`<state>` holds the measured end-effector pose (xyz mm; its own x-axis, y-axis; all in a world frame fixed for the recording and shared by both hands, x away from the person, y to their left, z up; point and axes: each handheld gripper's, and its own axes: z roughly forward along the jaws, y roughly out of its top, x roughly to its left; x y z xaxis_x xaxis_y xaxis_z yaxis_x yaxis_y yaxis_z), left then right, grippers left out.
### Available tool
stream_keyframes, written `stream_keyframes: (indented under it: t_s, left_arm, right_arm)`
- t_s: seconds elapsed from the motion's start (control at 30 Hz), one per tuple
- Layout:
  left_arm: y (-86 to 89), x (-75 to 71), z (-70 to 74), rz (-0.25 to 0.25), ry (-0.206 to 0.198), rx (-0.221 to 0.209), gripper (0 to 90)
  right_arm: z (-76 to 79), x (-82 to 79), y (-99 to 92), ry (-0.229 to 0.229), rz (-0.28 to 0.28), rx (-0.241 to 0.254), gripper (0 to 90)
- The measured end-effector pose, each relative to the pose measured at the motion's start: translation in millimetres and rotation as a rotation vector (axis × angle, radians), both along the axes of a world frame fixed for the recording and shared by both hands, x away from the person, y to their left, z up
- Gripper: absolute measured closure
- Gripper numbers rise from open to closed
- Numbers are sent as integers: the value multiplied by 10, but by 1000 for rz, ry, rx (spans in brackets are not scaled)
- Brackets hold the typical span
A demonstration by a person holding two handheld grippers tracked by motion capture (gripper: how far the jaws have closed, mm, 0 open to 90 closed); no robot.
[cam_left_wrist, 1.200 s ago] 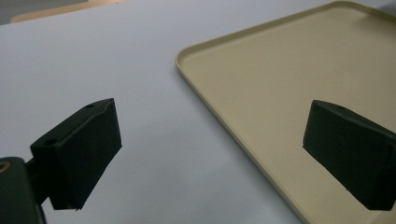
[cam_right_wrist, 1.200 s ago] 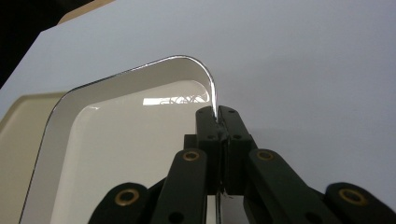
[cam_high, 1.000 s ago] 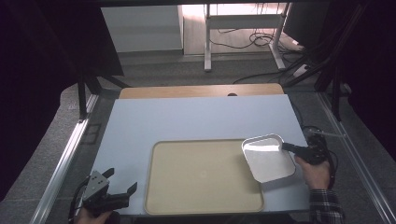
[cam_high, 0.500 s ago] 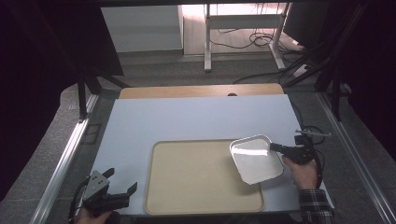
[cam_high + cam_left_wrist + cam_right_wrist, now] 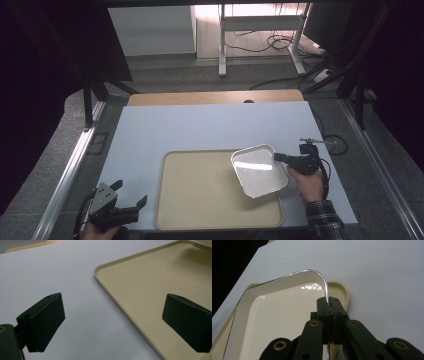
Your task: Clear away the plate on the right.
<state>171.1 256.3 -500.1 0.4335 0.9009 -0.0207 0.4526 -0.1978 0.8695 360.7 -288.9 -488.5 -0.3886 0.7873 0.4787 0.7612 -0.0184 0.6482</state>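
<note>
A shiny white metal dish hangs over the right part of the beige tray. My right gripper is shut on the dish's right rim; in the right gripper view its jaws pinch the thin rim of the dish, with the beige tray showing beneath. My left gripper rests at the table's front left corner, open, pointing toward the tray. The left gripper view has its two black pads wide apart over the white table and the tray's corner, with nothing between them.
The tray lies on a white tabletop with a wooden strip along its far edge. Metal rails run along both sides. A desk frame and cables stand on the floor beyond.
My right gripper has carried the dish leftward, from the tray's right edge to further over the tray. The left gripper has stayed put.
</note>
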Motion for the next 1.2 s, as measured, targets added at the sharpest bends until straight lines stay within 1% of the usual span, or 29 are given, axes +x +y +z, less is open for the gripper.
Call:
stream_keyframes:
  t_s: [0.07,0.17,0.23,0.3,0.33,0.37,0.4,0.57,0.63,0.67,0.87,0.93,1.0,1.2]
  left_arm:
    - [0,0,0,0,0,0,41]
    - [-2,0,0,0,-1,0,41]
    - [-2,0,0,-1,0,0,41]
    - [-1,1,0,-1,0,0,41]
    - [-1,1,0,-1,0,0,41]
    - [-1,2,0,-1,0,0,41]
    - [-1,2,0,-1,0,0,41]
    - [-2,2,-1,-1,0,0,41]
    - [0,2,-1,-1,0,0,42]
    - [2,2,-2,-2,-1,-2,41]
    - [1,1,-1,-2,-1,-1,42]
    - [1,1,-1,-2,-1,0,41]
    - [2,1,-1,-2,-1,-1,41]
    - [2,0,-1,-3,-3,-1,41]
  right_arm:
    - [-4,4,33,0,8,-1,889]
    - [-24,8,184,2,33,-12,889]
    - [-30,9,212,3,38,-14,889]
    - [-55,17,325,7,54,-19,889]
    - [-55,17,325,7,54,-19,889]
    - [-68,22,392,12,61,-21,889]
    - [-68,22,392,12,61,-21,889]
    - [-109,38,581,21,79,-25,889]
    - [-116,40,602,20,80,-26,889]
    - [-136,47,674,24,87,-35,889]
    - [-177,54,825,22,91,-59,888]
    - [-181,55,846,24,93,-62,888]
    - [-203,65,907,24,92,-66,888]
    - [-251,84,995,31,91,-96,887]
